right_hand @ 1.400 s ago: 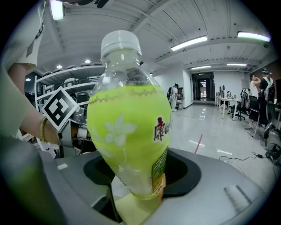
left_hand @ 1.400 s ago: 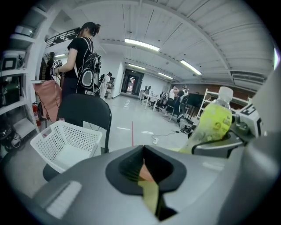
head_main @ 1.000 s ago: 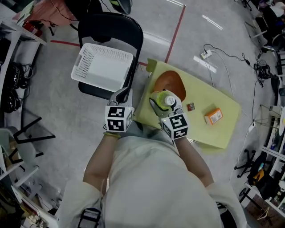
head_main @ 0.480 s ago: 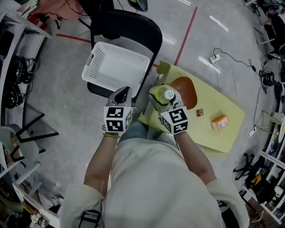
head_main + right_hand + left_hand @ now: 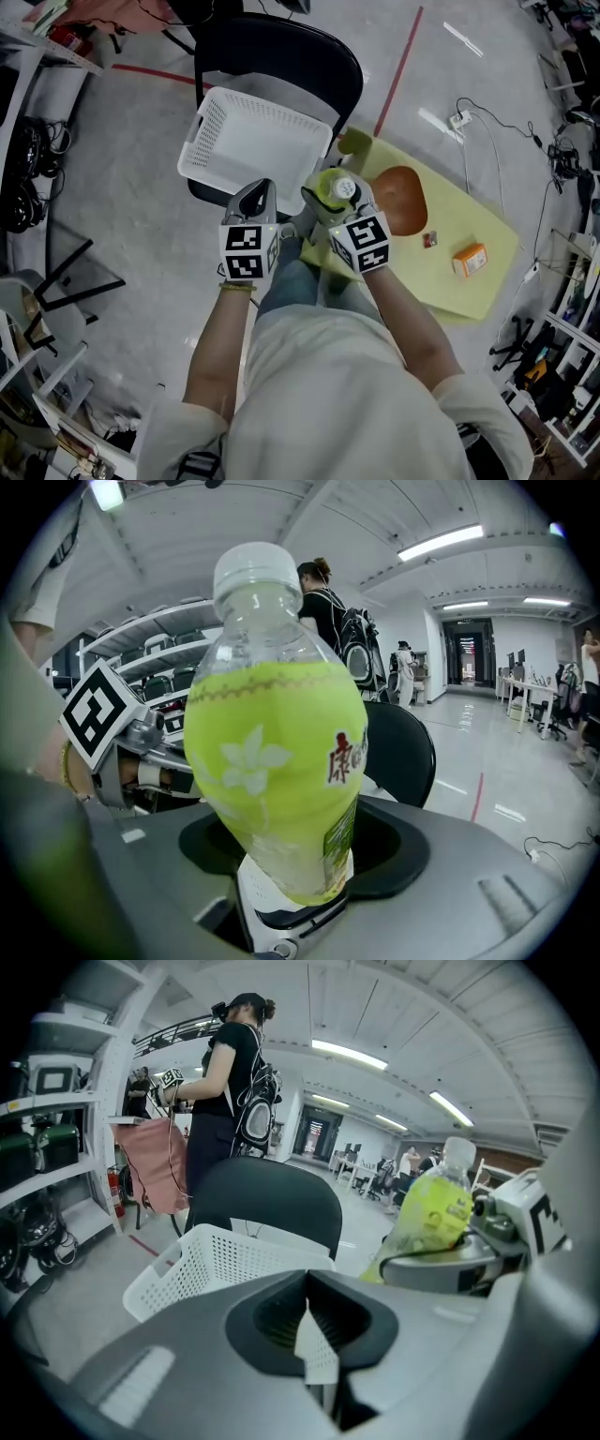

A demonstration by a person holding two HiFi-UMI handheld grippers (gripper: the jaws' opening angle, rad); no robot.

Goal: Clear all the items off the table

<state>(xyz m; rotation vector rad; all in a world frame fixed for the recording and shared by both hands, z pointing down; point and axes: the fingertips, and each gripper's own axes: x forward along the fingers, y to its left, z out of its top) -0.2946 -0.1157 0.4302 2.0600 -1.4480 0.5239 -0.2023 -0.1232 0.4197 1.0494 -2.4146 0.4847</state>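
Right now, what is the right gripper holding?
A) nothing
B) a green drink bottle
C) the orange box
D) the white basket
B: in the right gripper view, the right gripper is closed on the lower part of the green drink bottle, which stands upright between its jaws.

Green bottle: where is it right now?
Head view, centre: green bottle held in right gripper, by the yellow table's left edge, just right of the white basket on the chair.
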